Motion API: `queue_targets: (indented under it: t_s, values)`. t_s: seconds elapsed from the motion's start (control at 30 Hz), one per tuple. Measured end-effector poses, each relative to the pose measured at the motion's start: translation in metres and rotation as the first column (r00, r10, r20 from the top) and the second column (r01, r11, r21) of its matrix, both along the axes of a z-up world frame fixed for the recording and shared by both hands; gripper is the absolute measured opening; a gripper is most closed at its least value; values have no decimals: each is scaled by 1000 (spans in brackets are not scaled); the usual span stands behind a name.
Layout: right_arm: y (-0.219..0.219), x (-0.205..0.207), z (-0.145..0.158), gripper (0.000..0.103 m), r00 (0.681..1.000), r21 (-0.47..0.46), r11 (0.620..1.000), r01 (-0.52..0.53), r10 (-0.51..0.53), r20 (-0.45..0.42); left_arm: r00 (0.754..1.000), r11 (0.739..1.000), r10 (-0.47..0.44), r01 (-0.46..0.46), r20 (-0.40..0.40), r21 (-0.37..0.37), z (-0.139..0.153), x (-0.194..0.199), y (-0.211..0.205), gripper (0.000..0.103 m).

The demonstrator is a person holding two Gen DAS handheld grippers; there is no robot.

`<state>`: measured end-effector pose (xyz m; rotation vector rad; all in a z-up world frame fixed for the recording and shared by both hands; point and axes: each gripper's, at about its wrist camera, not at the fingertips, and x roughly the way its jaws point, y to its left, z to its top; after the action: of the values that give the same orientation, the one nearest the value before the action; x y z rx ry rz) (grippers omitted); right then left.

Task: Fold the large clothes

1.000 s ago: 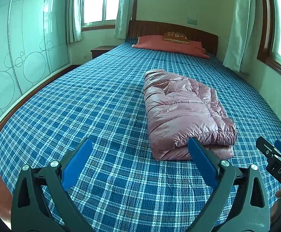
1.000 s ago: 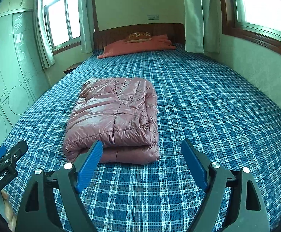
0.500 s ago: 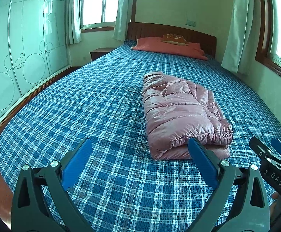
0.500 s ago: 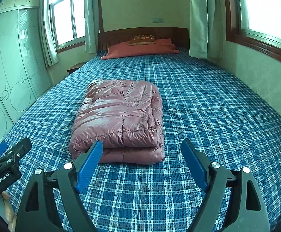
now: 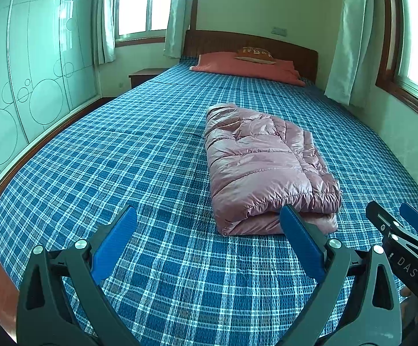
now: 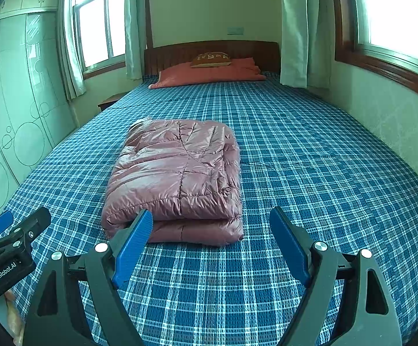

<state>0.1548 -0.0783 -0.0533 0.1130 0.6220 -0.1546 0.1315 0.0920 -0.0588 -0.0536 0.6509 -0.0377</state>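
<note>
Pink puffer jacket point(image 6: 177, 181) lies folded on the bed point(image 6: 309, 173) while both empty, wide-open grippers point(image 5: 209, 245) point(image 6: 211, 242) have drawn back; folding looks finished.

Both your cams sit low near the foot of the bed point(image 5: 151, 150), facing fwd toward the headboard point(image 6: 211, 52). Left cam sees the jacket point(image 5: 263, 167) right of center; right cam sees it point(image 6: 177, 176) left of center. Shared: bed, jacket, pillow point(image 6: 209, 72), plus each other's hand-held gripper at frame edge.
</note>
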Motion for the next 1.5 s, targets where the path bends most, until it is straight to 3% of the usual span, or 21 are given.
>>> queue_targets:
  t_s: [1.5]
  values:
    - [2, 1, -4, 82, 1000, -9, 1000, -8, 8, -8, 1000, 1000, 5, -5, -8, 9, -8, 3, -1, 99]
